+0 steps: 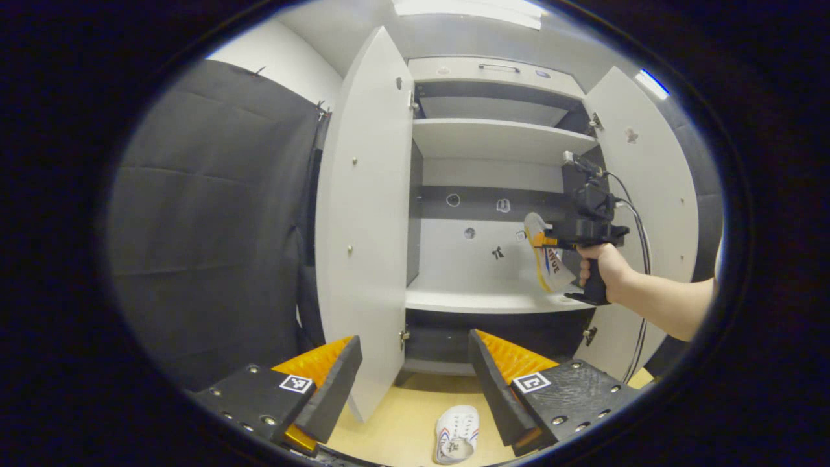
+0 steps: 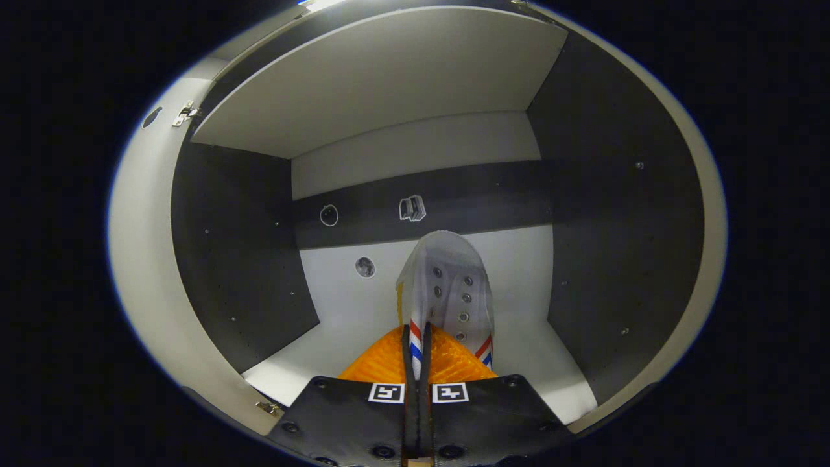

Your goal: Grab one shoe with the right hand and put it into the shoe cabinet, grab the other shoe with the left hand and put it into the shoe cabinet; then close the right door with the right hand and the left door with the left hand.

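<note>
Right gripper clenched on the first shoe: both fingers pinch its striped heel edge, toe pointing away from me into the shoe cabinet. In the left gripper view that same shoe hangs tilted, sole facing out, at the tip of my right gripper, above the middle shelf near its right end; can't tell if it touches the shelf. My right hand wraps the handle.

Left gripper released, jaws spread wide, nothing between them. Second shoe lies on the floor, low between my left fingers, just in front of the cabinet base, not touching either finger.

Left door and right door both swung open.
</note>
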`<state>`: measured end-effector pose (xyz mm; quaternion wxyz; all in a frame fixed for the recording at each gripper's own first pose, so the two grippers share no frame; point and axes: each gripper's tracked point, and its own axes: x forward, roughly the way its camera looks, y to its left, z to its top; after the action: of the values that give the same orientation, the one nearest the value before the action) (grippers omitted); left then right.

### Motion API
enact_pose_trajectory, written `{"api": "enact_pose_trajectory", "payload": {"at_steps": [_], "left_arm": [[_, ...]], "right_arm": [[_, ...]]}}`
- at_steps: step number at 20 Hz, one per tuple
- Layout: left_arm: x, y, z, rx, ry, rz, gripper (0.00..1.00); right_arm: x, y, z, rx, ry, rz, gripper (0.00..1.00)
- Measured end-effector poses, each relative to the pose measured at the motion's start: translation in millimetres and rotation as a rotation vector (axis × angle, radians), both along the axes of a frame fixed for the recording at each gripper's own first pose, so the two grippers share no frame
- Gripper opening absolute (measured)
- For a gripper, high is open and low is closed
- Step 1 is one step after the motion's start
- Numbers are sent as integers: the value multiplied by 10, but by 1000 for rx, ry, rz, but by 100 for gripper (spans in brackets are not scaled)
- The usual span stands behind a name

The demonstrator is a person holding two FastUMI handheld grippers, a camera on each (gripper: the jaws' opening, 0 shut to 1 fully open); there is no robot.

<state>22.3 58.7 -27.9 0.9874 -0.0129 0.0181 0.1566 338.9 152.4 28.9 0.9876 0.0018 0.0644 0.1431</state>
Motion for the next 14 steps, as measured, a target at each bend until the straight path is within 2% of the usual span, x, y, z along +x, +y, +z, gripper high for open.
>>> {"api": "enact_pose_trajectory", "payload": {"at_steps": [4, 9, 10, 11, 12, 13, 14], "left_arm": [[-160, 89, 61, -20, -21, 68, 94], [-396, 210, -82, -38, 13, 164, 94], [-442, 228, -95, -41, 13, 180, 94], [-487, 244, -103, -45, 13, 194, 94], [-531, 264, -133, -50, 16, 205, 94], [-568, 280, -151, -53, 20, 214, 95], [-598, 292, -186, -56, 25, 222, 94]], "right_arm": [[209, 91, -170, 9, 44, 6, 1], [377, 150, -382, 34, 125, -17, 3], [414, 155, -411, 31, 128, -24, 7], [426, 144, -421, 28, 131, -34, 7], [412, 113, -417, 20, 124, -47, 13], [414, 129, -317, 29, 92, -43, 13], [421, 176, -234, 47, 56, -31, 28]]}}
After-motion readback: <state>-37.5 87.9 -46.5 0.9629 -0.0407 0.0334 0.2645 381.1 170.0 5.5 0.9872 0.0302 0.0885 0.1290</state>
